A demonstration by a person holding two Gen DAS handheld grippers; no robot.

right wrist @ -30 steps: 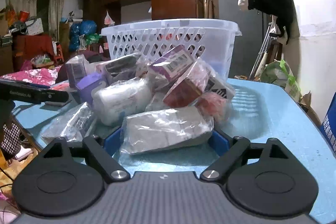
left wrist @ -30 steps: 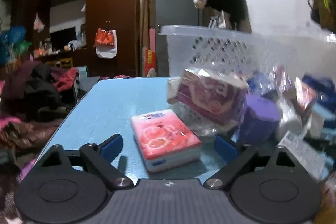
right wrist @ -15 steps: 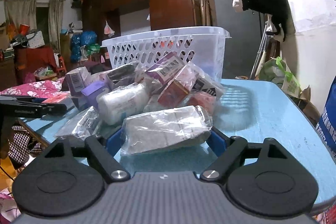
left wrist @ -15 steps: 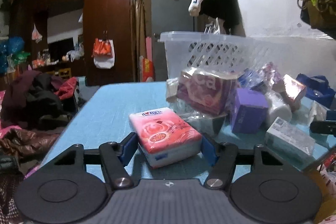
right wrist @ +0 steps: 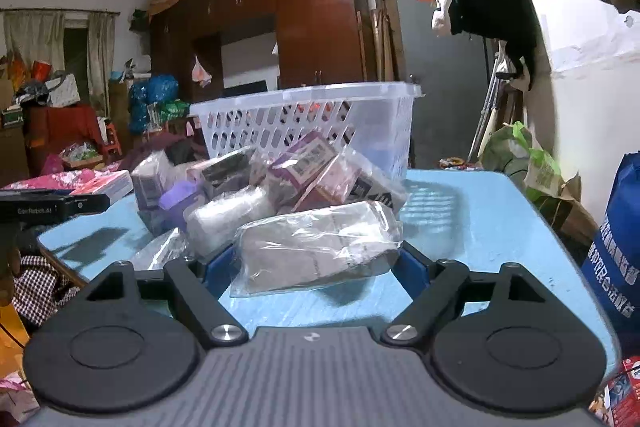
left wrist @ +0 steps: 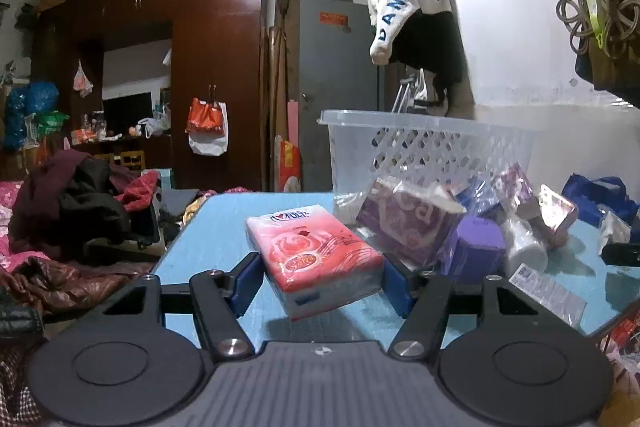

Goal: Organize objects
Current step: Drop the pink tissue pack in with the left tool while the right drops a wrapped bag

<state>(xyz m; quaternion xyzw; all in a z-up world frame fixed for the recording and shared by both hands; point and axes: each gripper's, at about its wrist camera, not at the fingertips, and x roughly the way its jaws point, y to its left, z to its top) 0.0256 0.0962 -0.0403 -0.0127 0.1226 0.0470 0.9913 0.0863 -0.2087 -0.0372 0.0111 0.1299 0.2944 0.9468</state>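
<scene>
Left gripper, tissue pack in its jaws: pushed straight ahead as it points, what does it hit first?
Likely the purple-wrapped pack at the near edge of the pile; the left gripper with its red tissue pack points just left of it. The white basket stands behind. Depth unclear.

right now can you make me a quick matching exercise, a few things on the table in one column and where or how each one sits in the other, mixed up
Things:
1. red tissue pack
2. grey packet in clear wrap
3. white basket
4. purple box

Places or states:
A. behind the pile, at the far end of the table
B. between the left gripper's fingers, lifted
C. between the right gripper's fingers
D. in the pile, beside the white roll

Pairs: 1-B, 2-C, 3-A, 4-D
</scene>
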